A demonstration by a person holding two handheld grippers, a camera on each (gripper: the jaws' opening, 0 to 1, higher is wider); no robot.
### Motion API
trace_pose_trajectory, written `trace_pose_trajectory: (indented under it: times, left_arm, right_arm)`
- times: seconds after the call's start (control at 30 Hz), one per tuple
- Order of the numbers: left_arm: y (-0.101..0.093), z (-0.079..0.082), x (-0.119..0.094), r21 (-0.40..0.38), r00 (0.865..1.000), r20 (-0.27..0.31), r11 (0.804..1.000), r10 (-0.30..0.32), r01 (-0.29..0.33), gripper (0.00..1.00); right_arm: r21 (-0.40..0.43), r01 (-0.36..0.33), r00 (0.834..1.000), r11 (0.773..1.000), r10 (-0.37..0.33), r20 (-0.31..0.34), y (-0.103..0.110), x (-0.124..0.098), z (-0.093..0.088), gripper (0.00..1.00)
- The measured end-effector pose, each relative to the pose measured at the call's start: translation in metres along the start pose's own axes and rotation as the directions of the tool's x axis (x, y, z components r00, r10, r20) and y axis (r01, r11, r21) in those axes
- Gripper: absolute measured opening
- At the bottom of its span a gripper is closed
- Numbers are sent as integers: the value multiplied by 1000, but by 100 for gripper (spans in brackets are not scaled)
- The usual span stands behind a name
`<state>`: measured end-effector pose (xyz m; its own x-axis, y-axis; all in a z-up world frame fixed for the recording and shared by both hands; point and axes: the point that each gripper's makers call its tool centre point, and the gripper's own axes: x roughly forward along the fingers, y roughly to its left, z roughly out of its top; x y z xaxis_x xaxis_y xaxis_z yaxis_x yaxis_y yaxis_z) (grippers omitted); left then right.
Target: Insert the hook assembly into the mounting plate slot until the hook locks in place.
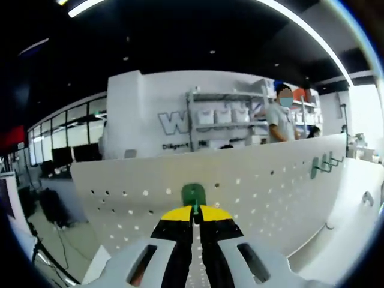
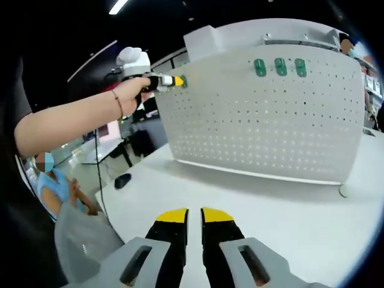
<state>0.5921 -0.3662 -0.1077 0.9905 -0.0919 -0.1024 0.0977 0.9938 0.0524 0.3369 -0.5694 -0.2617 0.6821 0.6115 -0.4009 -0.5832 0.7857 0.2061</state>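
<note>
The left gripper (image 1: 195, 211) clamps the green hook assembly (image 1: 193, 194) against the perforated mounting plate (image 2: 258, 120) near its upper edge (level with three mounted hooks (image 2: 280, 66)) for insertion, while the right gripper (image 2: 194, 211) idles clenched, empty, above the surface (image 2: 240, 204).

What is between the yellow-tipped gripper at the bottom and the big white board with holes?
Just bare white table between the right hand-held gripper and the pegboard, in the right gripper view.

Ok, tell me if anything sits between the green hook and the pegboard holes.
Nothing visible does. The left gripper holds the green hook right at the white pegboard, near its upper corner, with only bare perforated panel ahead. The three mounted hooks sit farther along.
</note>
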Motion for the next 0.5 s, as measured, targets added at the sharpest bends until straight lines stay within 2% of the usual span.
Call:
trace_pose_trajectory:
  times: [0.1, 0.23, 0.27, 0.33, 0.4, 0.5]
  left_arm:
    - [0, -1, 0, -41, 1000, -7, 999, -4, 4, 3]
    - [-1, -2, -1, -10, 1000, -28, 1000, -1, 1, 3]
    - [-2, -8, -1, 5, 998, -66, 1000, -14, 15, 3]
    - [-2, -5, -1, -11, 998, -58, 1000, -13, 13, 3]
    - [-3, -13, -2, -4, 994, -106, 1000, -22, 22, 5]
    - [-6, -18, -3, -15, 993, -113, 1000, -26, 24, 26]
  right_arm:
    - [0, 0, 1000, 1000, 0, -2, 0, 0, -1, 6]
    - [-6, 0, 1000, 1000, 0, -6, 1, 1, 0, 7]
    - [-12, 3, 1000, 1000, -3, -6, 1, 1, 0, 8]
    - [-15, 5, 1000, 1000, -5, -5, 0, 0, 2, 8]
    - [-16, 7, 1000, 1000, -7, 0, 0, 0, 3, 8]
    - [-16, 11, 1000, 1000, -10, 2, -2, -1, 4, 8]
